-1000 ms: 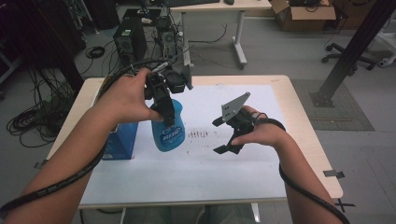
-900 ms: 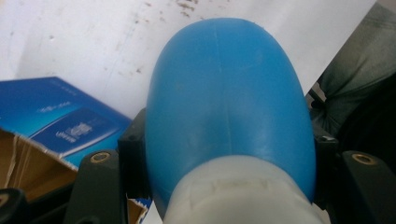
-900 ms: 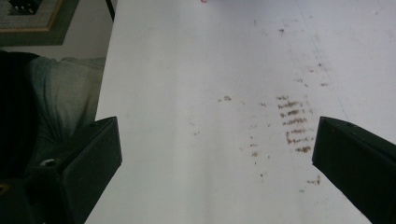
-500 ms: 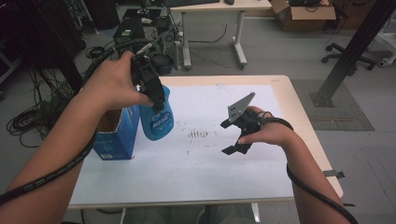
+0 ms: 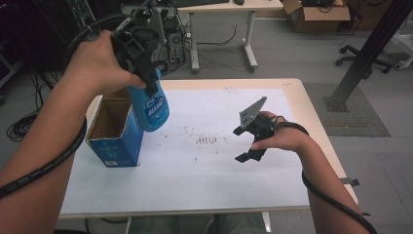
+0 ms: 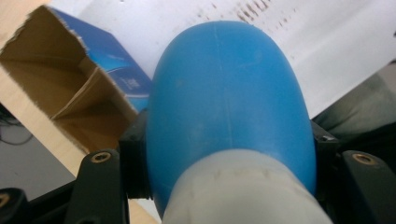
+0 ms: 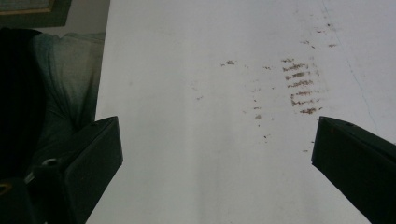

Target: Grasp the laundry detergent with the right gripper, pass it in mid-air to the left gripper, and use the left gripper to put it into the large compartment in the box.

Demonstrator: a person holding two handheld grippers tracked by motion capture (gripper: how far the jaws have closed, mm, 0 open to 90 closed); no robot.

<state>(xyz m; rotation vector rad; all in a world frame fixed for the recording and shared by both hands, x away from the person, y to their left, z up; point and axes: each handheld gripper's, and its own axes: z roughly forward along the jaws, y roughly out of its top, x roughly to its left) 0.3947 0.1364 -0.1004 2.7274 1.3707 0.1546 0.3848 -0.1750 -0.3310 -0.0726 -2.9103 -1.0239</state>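
1. You have lifted the blue bottle (image 5: 152,105) higher and further toward your left than half a second ago; it now hangs tilted in the air beside the open top of the blue cardboard box (image 5: 114,131), clear of the worktop (image 5: 204,195).
2. Your left hand-held gripper (image 5: 139,51) has risen with it and is clamped on the bottle's upper part; in the left gripper view the black jaws press against both sides of the blue body (image 6: 229,98) just past its pale neck.
3. Your right hand-held gripper (image 5: 251,141) has barely shifted. It hovers over the right half of the worktop, jaws wide apart and holding nothing; in the right gripper view the white sheet (image 7: 210,140) shows between them.
4. The bottle's top and any nozzle are hidden behind your left hand (image 5: 95,61) and the gripper, so you cannot make out their shape.
5. The label print on the bottle is too blurred to read.
6. The box's inside is dark; its contents cannot be told. Its torn flaps (image 6: 56,70) show in the left gripper view.
7. Brown smudges (image 5: 209,140) mark the sheet between the box and your right hand (image 5: 282,139).
8. Beyond the worktop stand a second table (image 5: 229,7), cables on the floor (image 5: 24,124) and a black post (image 5: 370,48).
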